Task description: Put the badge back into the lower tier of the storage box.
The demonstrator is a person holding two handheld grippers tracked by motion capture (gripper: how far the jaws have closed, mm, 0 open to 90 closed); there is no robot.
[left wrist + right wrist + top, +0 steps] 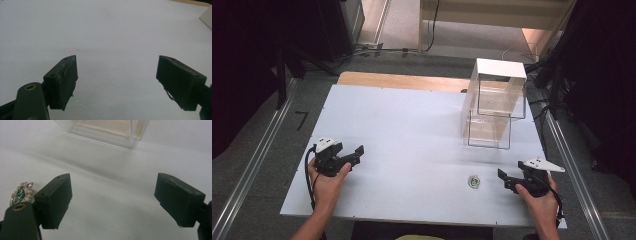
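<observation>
**Brooch on the worktop, both tongs spread and empty**

We see a small green and silver brooch (473, 181) lying flat on the white worktop (412, 130), near its front edge and right of centre; in the right gripper view it sits just beside the left jaw, outside the gap. Our right tongs (508, 181) rest close to its right, jaws wide apart, nothing between them. Beyond the brooch stands a clear plastic box (492, 107) with a white top, toward the far right of the worktop. Our left tongs (354, 154) lie well apart on the left side, jaws likewise spread, holding nothing.
</observation>
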